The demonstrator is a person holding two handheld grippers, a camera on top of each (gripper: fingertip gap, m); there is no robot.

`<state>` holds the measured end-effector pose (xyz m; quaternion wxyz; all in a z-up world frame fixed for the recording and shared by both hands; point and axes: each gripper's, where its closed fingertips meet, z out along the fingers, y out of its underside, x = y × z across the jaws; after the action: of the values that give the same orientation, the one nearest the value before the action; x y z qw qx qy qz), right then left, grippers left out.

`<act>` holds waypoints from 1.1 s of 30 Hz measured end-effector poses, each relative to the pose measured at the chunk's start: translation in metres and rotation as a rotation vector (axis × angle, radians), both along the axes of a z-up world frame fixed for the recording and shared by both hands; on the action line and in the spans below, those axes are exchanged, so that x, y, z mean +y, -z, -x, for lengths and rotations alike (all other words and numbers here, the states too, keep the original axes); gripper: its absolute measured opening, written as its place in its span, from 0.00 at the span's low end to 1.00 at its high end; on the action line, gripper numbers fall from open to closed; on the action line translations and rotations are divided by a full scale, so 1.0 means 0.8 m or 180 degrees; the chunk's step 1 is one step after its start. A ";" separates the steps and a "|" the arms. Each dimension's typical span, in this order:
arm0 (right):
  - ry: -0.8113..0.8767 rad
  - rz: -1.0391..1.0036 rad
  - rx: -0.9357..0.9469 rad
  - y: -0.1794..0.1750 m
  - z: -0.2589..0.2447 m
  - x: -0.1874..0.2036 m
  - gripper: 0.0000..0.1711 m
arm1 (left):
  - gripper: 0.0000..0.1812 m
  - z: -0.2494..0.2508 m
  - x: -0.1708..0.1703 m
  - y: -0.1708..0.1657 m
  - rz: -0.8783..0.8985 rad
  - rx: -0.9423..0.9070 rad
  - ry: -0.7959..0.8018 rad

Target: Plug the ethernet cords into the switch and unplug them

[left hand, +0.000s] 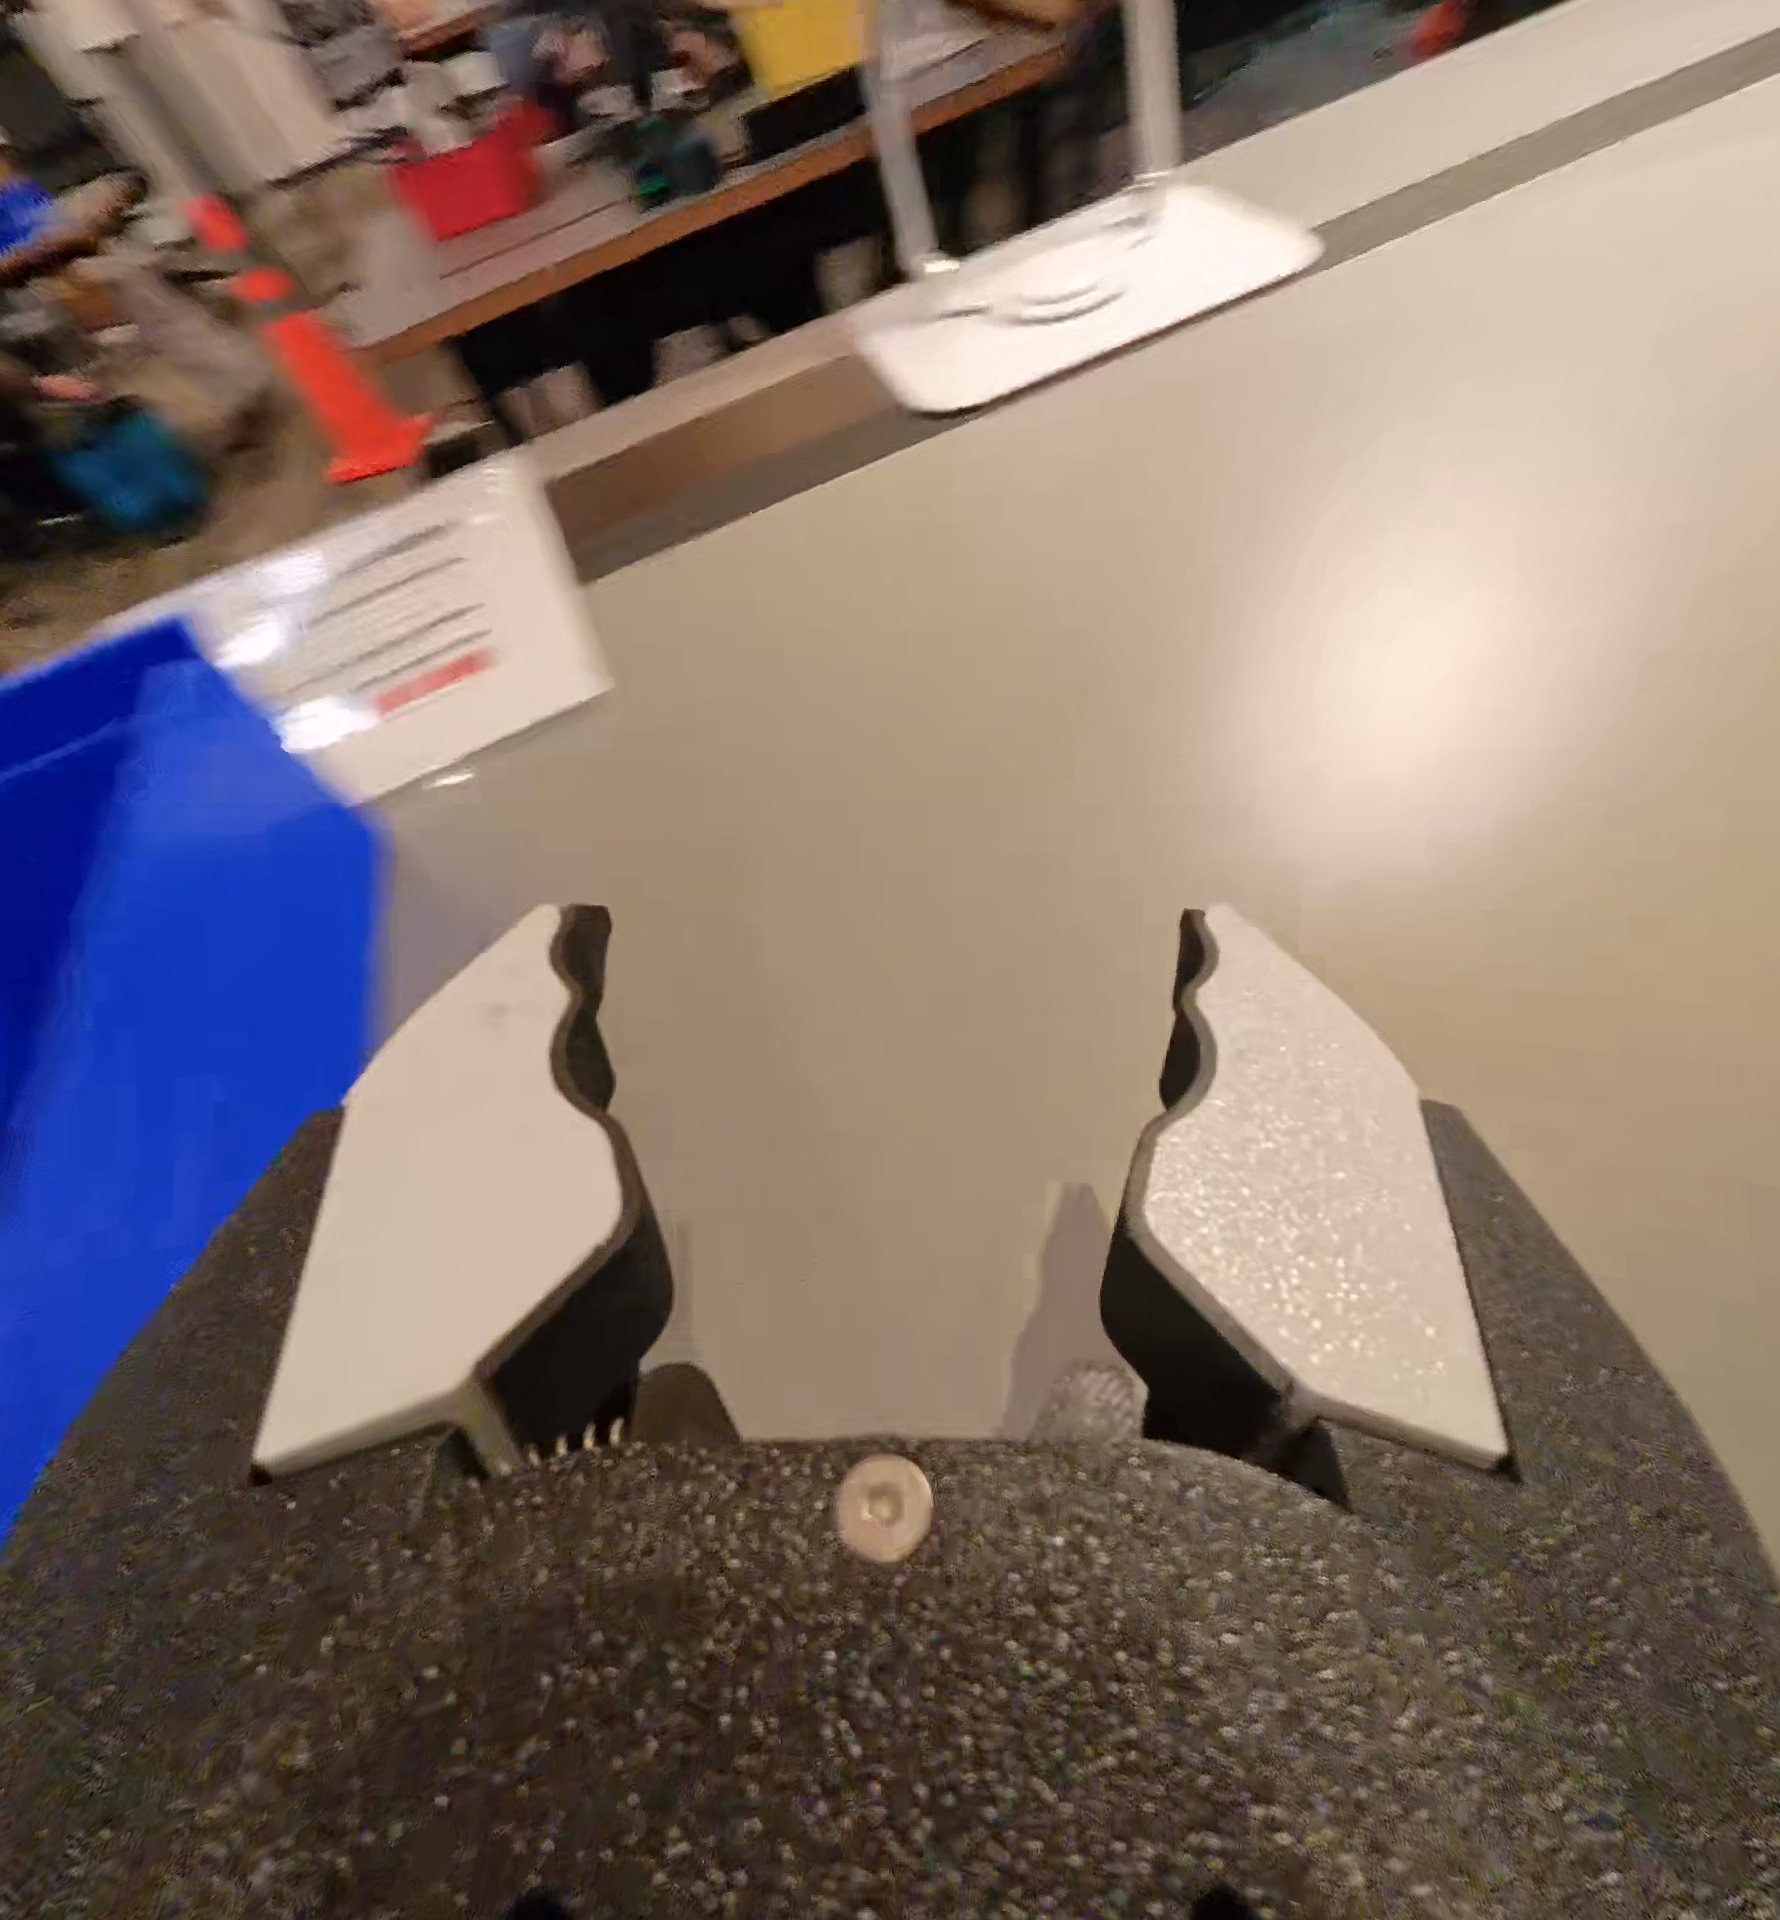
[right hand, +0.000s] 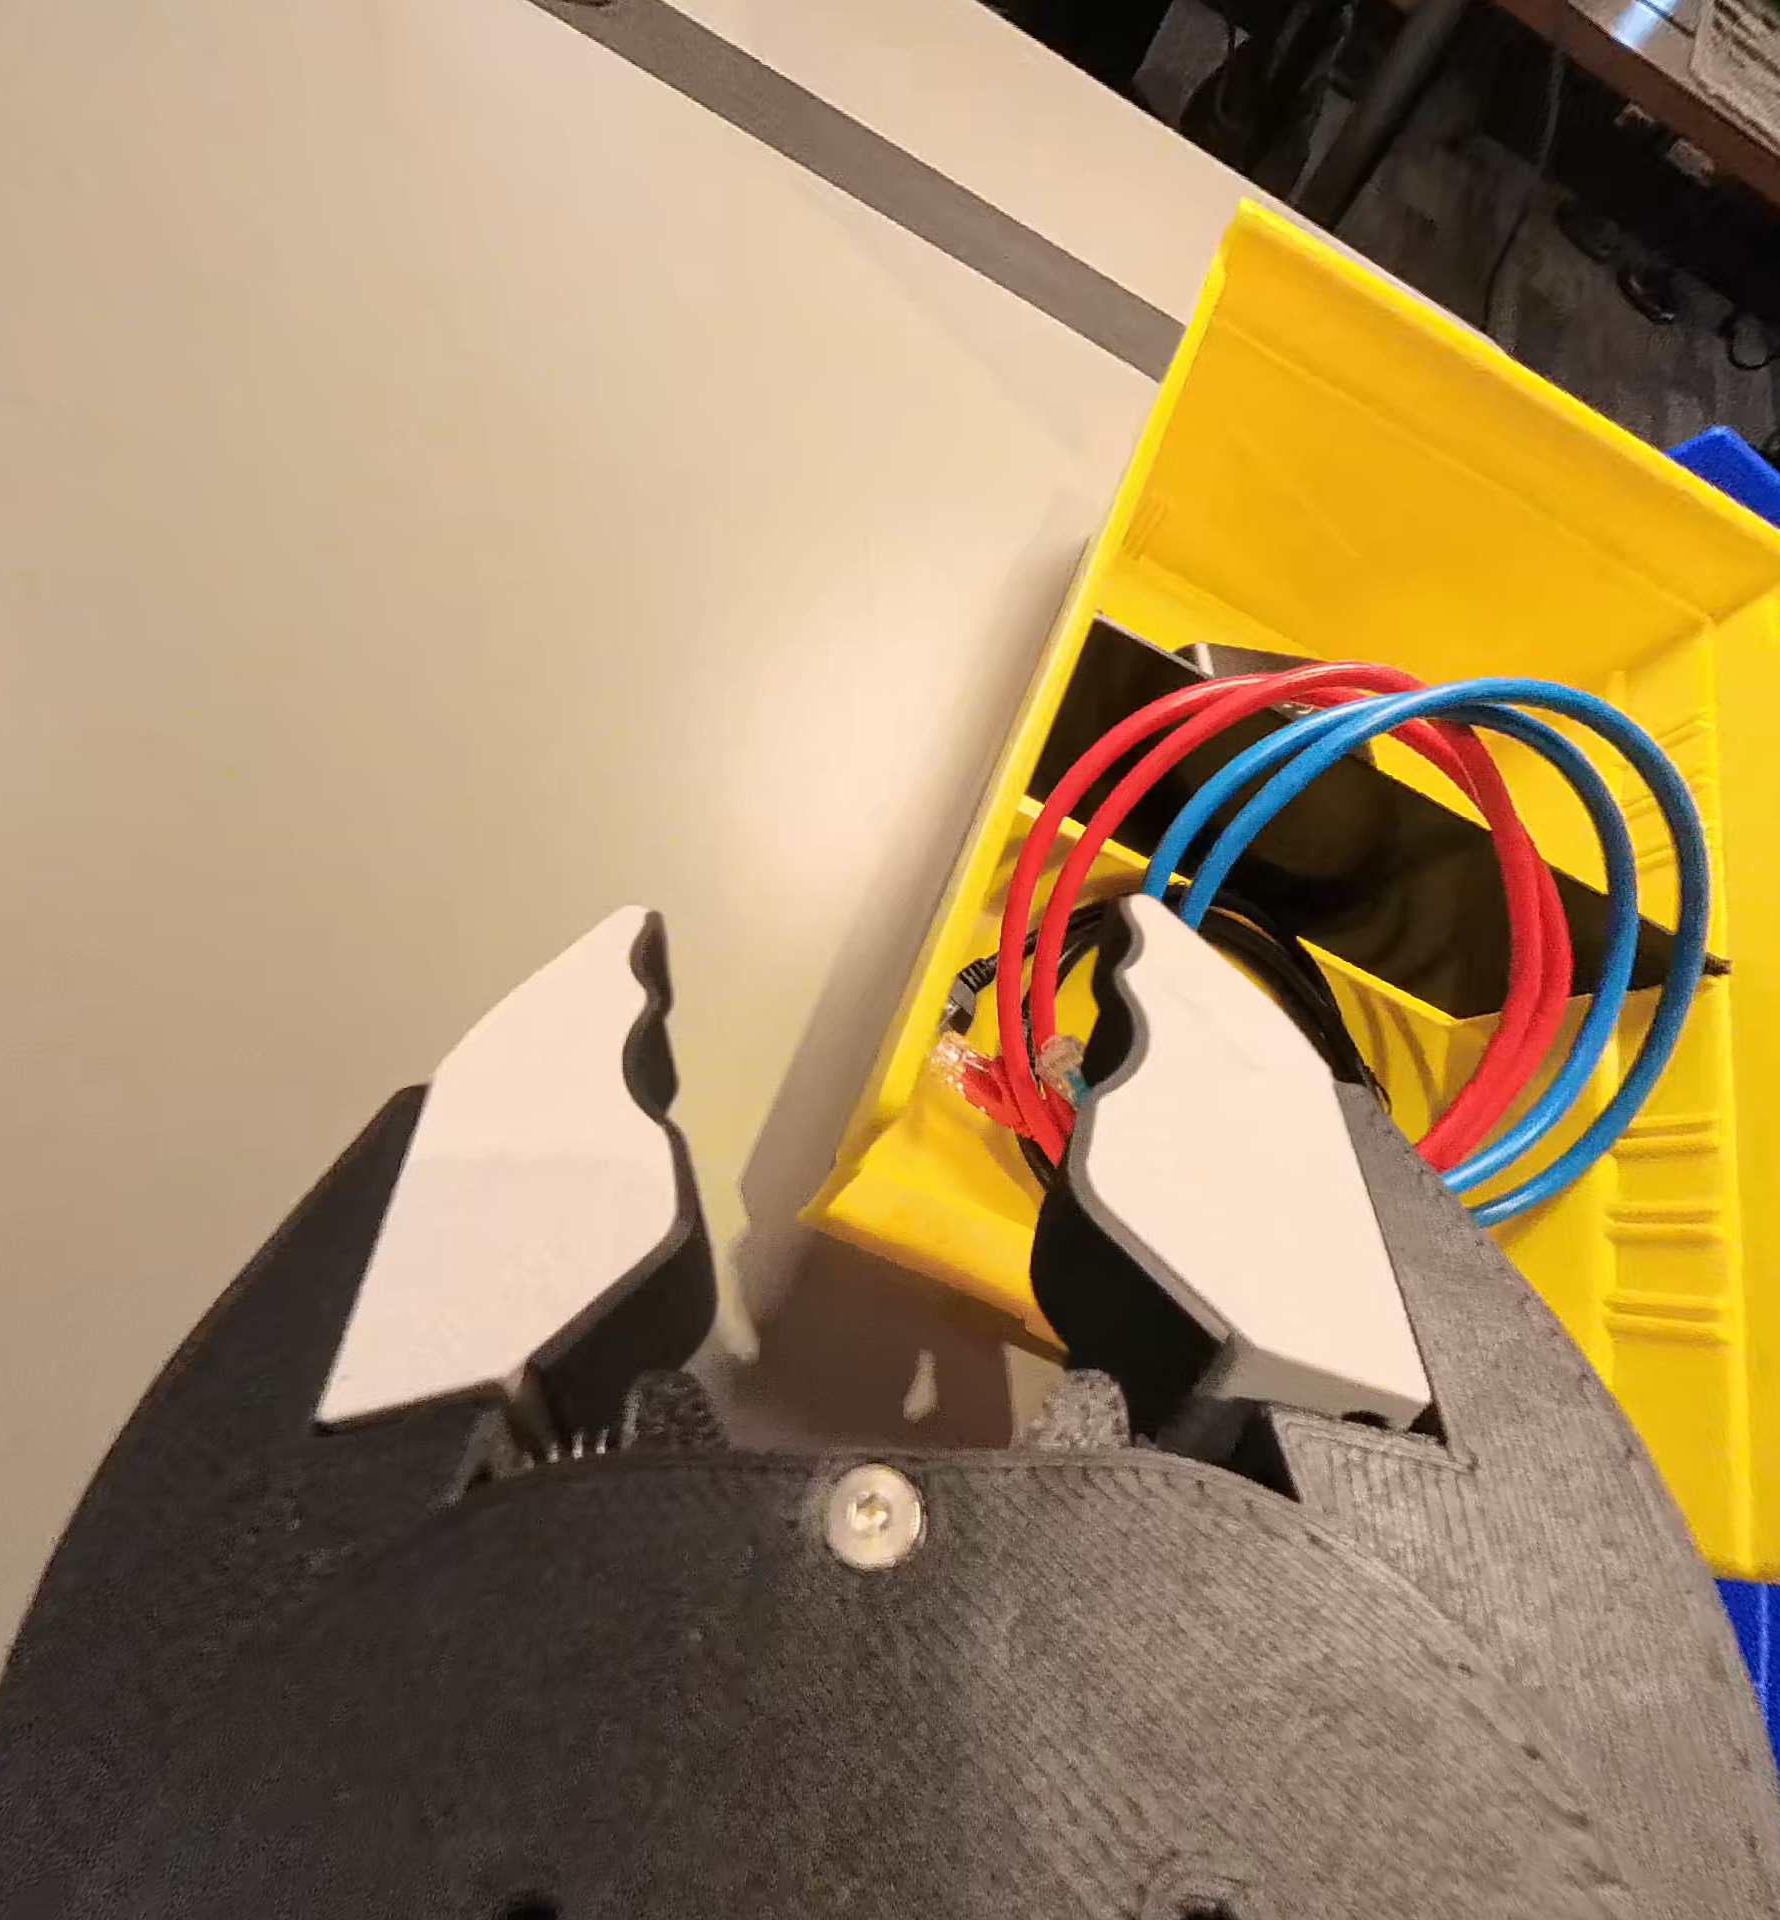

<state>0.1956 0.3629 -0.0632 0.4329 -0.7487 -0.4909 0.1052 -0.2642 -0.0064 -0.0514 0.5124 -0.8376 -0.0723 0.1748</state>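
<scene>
right gripper [right hand: 891, 925] agape, tilted over yellow bin [right hand: 1385, 499] of coiled cords [right hand: 1530, 935]

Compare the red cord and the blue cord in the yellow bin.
The red cord loops nearer the table; the blue cord loops wider, toward the bin's outer wall. The red cord's plug shows fully; the blue cord's sits partly behind the right gripper. Both are coiled, unplugged, in the yellow bin.
</scene>
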 end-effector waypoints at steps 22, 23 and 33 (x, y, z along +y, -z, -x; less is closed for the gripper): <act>0.0470 -0.0315 0.0011 0.026 -0.007 0.030 0.03 | 0.03 0.177 -0.124 0.043 0.0461 0.0242 -0.0932; 0.0445 -0.0331 0.0024 0.026 -0.008 0.028 0.03 | 0.03 0.169 -0.124 0.043 0.0511 0.0355 -0.0856; 0.0343 -0.0447 0.0243 0.025 0.008 0.010 0.03 | 0.03 0.071 -0.100 0.040 0.0449 0.0410 0.0160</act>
<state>0.1891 0.3706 -0.0834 0.5078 -0.7373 -0.4392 0.0756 -0.3214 -0.0867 -0.0837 0.4600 -0.8602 -0.0057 0.2201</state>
